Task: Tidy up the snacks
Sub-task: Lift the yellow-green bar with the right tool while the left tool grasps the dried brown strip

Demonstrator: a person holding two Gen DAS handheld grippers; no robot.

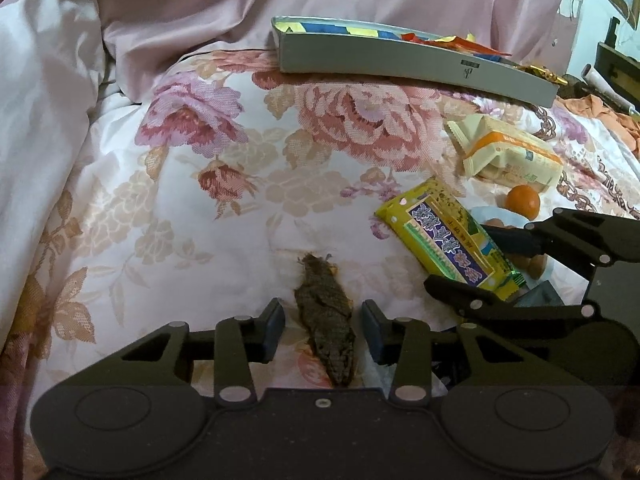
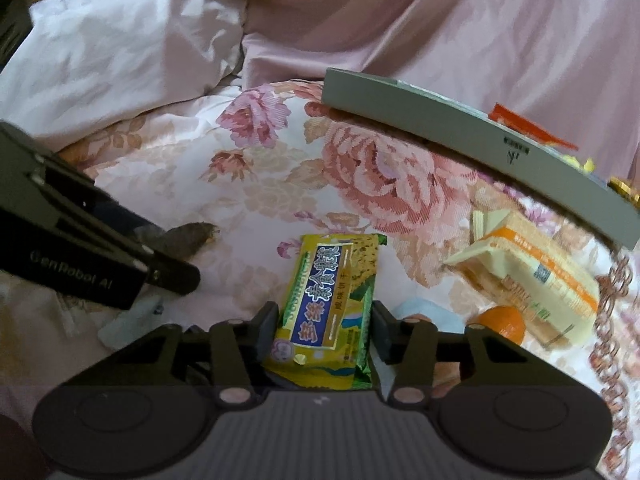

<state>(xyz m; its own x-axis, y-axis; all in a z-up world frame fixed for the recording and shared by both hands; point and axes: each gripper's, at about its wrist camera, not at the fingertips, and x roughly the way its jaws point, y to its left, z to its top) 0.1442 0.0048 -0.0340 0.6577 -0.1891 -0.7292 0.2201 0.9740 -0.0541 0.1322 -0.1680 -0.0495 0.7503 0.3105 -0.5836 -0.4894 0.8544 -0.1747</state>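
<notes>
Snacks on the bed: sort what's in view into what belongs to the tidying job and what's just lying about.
Part of the job:
yellow biscuit packet, between the right gripper fingers
brown dried snack, between the left gripper fingers
cream cracker packet
grey tray with wrappers

Just lying about:
orange fruit
pink duvet
floral bedspread

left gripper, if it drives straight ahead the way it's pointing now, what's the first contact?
The left gripper already straddles the dark dried fish snack, jaws open with gaps either side. Straight on it runs along that piece, then likely only floral bedspread before the grey tray. Depth is uncertain.
</notes>
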